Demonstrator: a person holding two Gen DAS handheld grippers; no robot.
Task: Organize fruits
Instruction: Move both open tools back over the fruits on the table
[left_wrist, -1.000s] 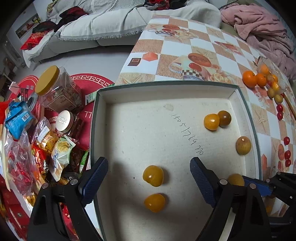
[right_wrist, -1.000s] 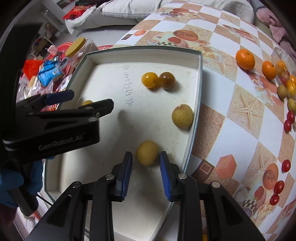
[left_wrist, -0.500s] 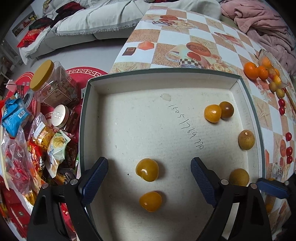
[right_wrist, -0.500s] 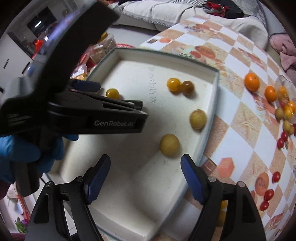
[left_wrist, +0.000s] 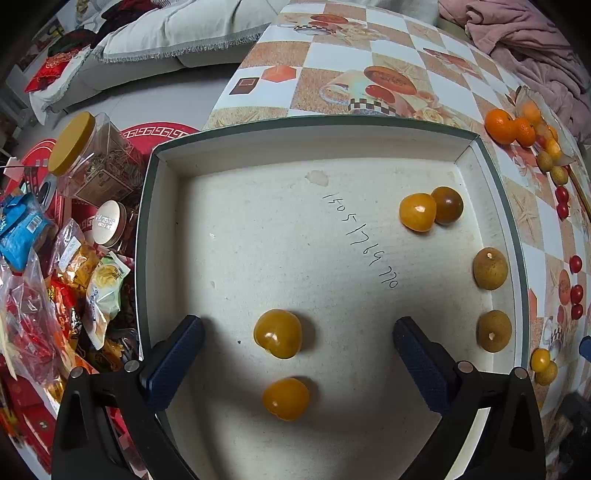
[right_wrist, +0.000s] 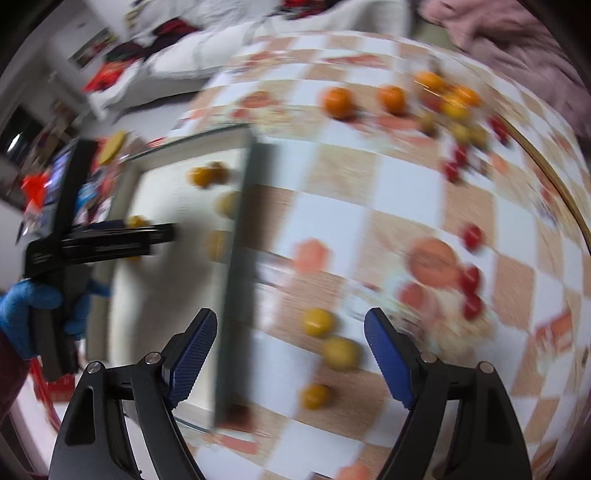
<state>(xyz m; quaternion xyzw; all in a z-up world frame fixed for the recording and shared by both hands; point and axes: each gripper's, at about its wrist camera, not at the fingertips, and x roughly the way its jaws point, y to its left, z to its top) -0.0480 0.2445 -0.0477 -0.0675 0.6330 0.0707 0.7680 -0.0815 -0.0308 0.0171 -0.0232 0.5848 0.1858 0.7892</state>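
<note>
A white cardboard tray (left_wrist: 146, 236) holds several small fruits: two yellow ones near me (left_wrist: 277, 333) (left_wrist: 286, 398), a yellow and a dark one together (left_wrist: 417, 212), and two brownish ones by the right wall (left_wrist: 490, 268) (left_wrist: 494, 331). My left gripper (left_wrist: 298, 360) is open and empty over the tray, its jaws either side of the near yellow fruits. My right gripper (right_wrist: 290, 354) is open and empty over the checkered table right of the tray (right_wrist: 240, 236), with three yellow fruits (right_wrist: 317, 322) (right_wrist: 340, 352) (right_wrist: 314, 396) between its jaws. This view is blurred.
Oranges (left_wrist: 500, 125) (right_wrist: 337, 101) and more small fruits lie at the far right of the table, with red cherry tomatoes (left_wrist: 575, 293) (right_wrist: 471, 275) along the right. Snack bags (left_wrist: 99, 288) and a yellow-lidded jar (left_wrist: 81, 155) lie on the floor, left of the tray.
My right gripper opened, let go of the brownish fruit in the tray, and swung right out over the table. My left gripper stayed open over the tray.
</note>
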